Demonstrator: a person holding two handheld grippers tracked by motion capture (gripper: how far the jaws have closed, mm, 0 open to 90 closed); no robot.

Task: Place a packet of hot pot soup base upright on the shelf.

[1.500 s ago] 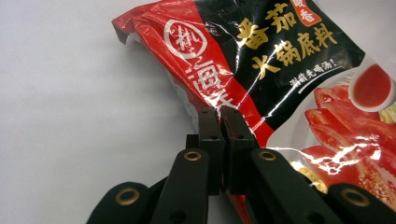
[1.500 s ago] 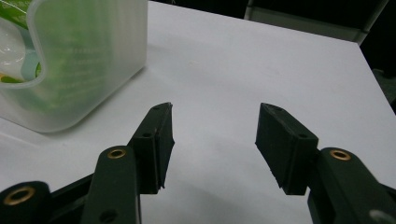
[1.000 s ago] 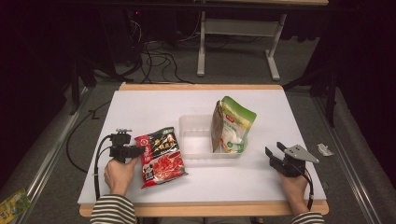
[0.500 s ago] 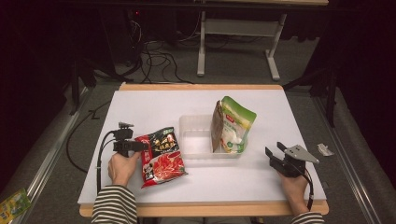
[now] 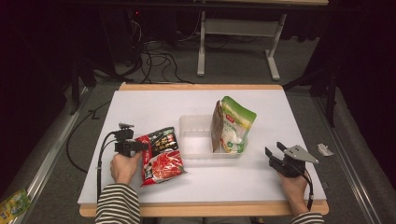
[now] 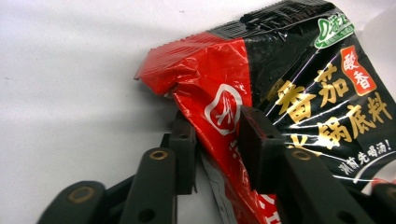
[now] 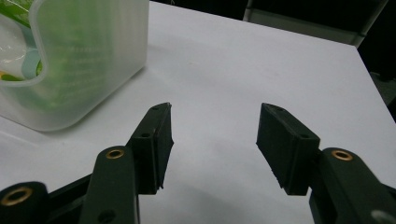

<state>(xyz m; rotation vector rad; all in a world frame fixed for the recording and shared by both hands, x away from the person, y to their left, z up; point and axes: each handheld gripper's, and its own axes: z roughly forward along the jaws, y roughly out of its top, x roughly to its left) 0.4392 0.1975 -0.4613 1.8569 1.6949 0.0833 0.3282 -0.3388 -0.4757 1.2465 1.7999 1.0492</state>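
A red and black sauce packet [image 5: 161, 156] lies on the white table, left of centre. My left gripper [image 5: 142, 147] is at its left edge. In the left gripper view the packet [image 6: 299, 84] runs between the jaws of my left gripper [image 6: 217, 149]. The jaws have just been closing, and both pads press its crumpled edge. A green and white pouch [image 5: 233, 126] stands upright in the right end of a clear plastic bin [image 5: 196, 140]. My right gripper [image 5: 274, 149] rests near the table's front right. In its own view my right gripper [image 7: 215, 140] is open over bare table, with the bin [image 7: 93, 56] to its left.
The table [image 5: 154, 107] has a wooden rim. A white scrap [image 5: 323, 149] lies on the floor at the right and a yellow-green packet [image 5: 14, 203] on the floor at the bottom left. Cables and a metal frame are on the floor behind the table.
My left gripper has shifted slightly right onto the packet's left edge and its jaws have narrowed around it. The right gripper has stayed still.
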